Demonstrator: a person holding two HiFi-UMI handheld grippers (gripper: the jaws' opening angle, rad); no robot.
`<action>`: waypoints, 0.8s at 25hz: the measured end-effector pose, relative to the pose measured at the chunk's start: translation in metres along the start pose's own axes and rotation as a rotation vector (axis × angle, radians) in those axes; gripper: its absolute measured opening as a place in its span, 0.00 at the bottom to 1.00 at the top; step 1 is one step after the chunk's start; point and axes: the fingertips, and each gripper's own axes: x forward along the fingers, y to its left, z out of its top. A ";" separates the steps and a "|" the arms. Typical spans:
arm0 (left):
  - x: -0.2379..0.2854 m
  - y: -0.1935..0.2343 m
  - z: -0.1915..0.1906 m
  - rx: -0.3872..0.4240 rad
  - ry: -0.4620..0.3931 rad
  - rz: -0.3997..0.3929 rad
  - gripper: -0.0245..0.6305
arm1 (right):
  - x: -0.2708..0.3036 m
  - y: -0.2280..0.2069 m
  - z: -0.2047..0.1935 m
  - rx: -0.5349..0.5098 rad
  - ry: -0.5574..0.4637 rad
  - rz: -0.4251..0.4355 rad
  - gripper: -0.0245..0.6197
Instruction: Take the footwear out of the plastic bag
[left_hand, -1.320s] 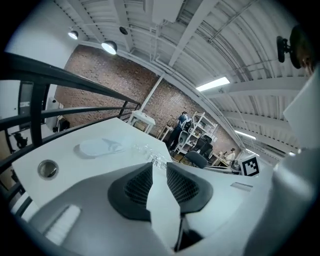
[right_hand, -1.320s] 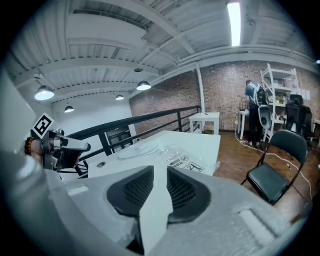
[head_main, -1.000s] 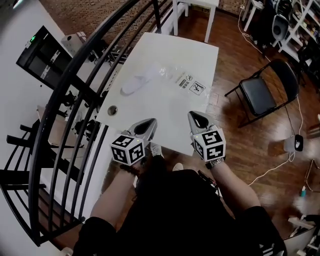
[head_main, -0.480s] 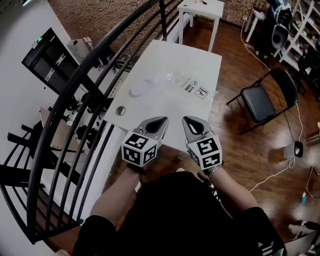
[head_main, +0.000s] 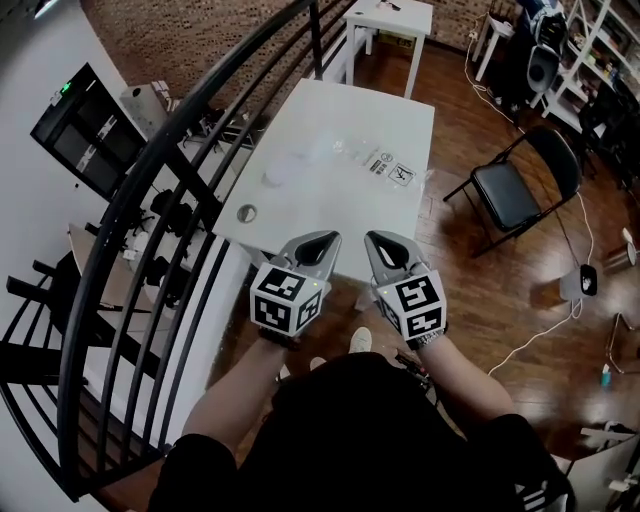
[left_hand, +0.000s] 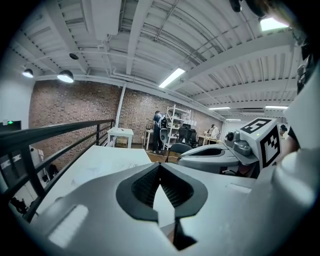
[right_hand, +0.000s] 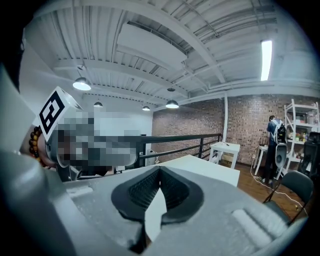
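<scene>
A white slipper (head_main: 288, 168) lies inside a clear plastic bag (head_main: 345, 158) with printed labels, on the far half of the white table (head_main: 330, 210). Both grippers hover side by side over the table's near edge, well short of the bag. My left gripper (head_main: 324, 240) is shut with nothing between its jaws, and so is my right gripper (head_main: 379, 241). In the left gripper view the left gripper (left_hand: 160, 166) points along the table (left_hand: 95, 162), with the right gripper's body (left_hand: 215, 155) beside it. In the right gripper view the right gripper (right_hand: 160, 170) is shut too. The bag is too faint to make out in either gripper view.
A black curved railing (head_main: 170, 150) runs along the table's left side. A black folding chair (head_main: 505, 190) stands on the wood floor at the right. A small white table (head_main: 390, 18) stands beyond the far end. A round cable hole (head_main: 246, 213) sits near the table's left front corner.
Both grippers have risen and drawn closer together, still shut. The slipper and the bag have not been touched.
</scene>
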 end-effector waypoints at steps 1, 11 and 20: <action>-0.002 -0.003 -0.001 0.000 -0.003 -0.007 0.06 | -0.004 0.003 0.001 0.000 0.000 -0.007 0.02; -0.011 -0.018 -0.010 -0.008 0.002 0.004 0.06 | -0.025 0.011 0.005 -0.013 -0.015 0.008 0.03; 0.010 -0.029 -0.009 0.002 0.016 0.050 0.06 | -0.028 -0.008 0.005 -0.030 -0.036 0.057 0.02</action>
